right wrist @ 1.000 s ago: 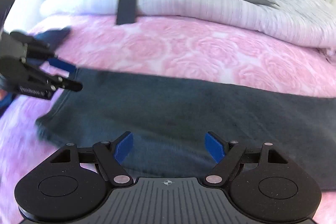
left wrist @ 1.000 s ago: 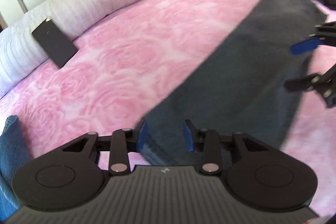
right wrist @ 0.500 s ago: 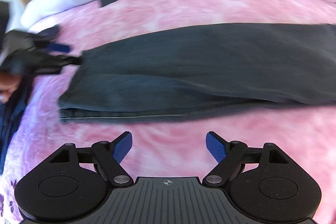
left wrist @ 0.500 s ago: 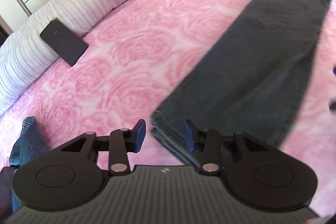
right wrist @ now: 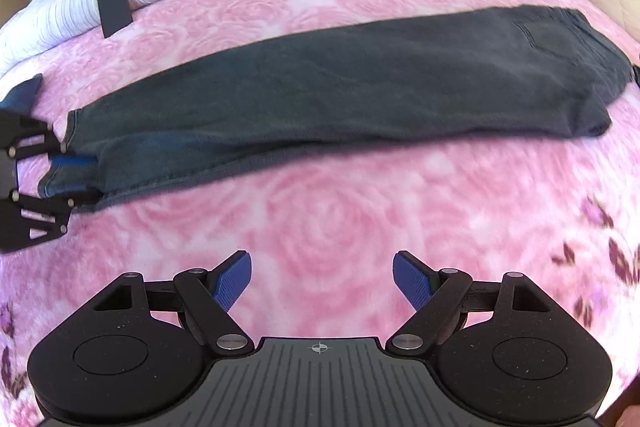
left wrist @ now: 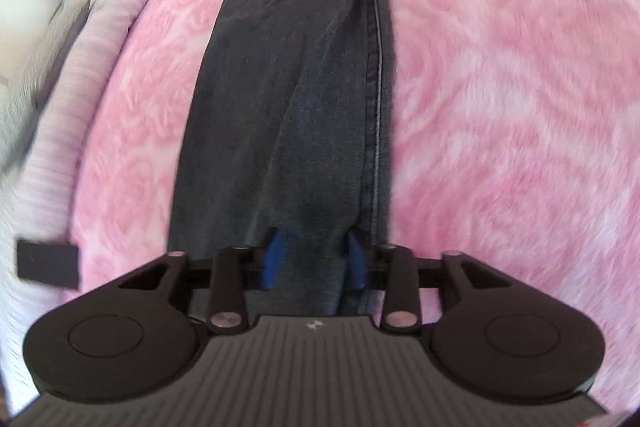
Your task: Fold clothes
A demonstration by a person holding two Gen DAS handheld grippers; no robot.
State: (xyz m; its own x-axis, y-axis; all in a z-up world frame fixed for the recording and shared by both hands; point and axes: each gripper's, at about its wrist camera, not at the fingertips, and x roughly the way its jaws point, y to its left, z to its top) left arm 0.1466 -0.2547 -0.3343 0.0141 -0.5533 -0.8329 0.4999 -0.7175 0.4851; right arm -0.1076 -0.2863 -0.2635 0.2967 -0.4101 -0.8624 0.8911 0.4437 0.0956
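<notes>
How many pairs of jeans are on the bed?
2 that I can see: dark grey jeans stretched across the pink blanket, and a blue pair peeking in at the left edge. More may be hidden.

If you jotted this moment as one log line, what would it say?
left gripper: closing on the hem of dark jeans | right gripper: open, empty, above pink bedspread | jeans: folded lengthwise
</notes>
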